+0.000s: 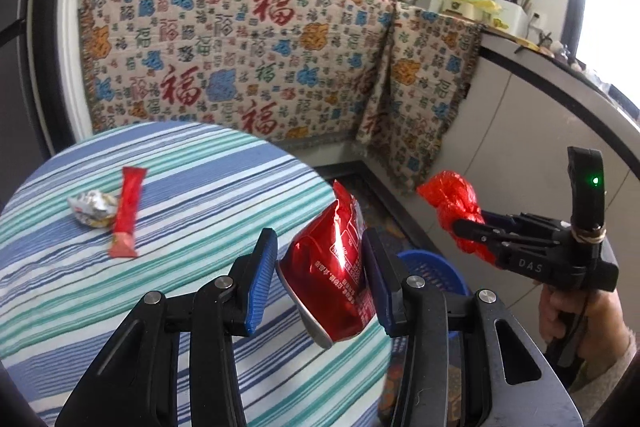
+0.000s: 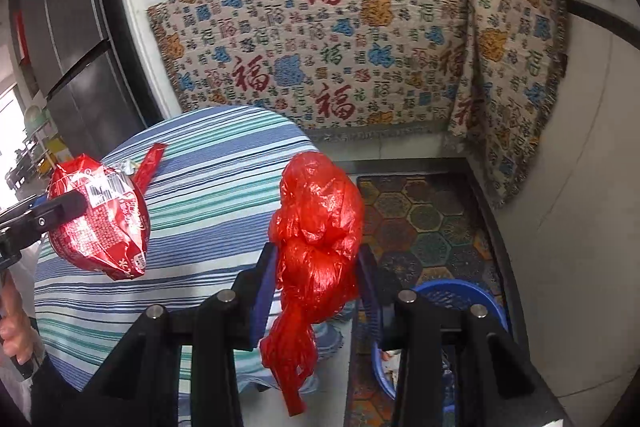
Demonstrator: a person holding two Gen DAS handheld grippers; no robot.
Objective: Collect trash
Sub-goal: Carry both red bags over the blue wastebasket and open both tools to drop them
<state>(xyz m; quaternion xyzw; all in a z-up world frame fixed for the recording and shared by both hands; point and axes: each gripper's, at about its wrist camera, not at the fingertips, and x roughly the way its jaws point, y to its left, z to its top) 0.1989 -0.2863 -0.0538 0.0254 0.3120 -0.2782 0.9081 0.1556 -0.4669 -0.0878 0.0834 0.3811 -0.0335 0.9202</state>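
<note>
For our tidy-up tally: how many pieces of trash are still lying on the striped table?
2: a red sachet and a crumpled foil wrapper touching its left side, on the striped table. The near tabletop is partly hidden.

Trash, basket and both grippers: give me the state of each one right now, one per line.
Red snack bag: crumpled, clamped, off the table.
Red plastic bag: knotted, clamped, tail hanging down.
Red stick packet: flat on the striped tablecloth.
Foil wrapper: crumpled, on the cloth beside the packet.
Blue basket: on the floor, mostly hidden.
Left gripper: jaws shut on the snack bag.
Right gripper: jaws shut on the plastic bag.
</note>
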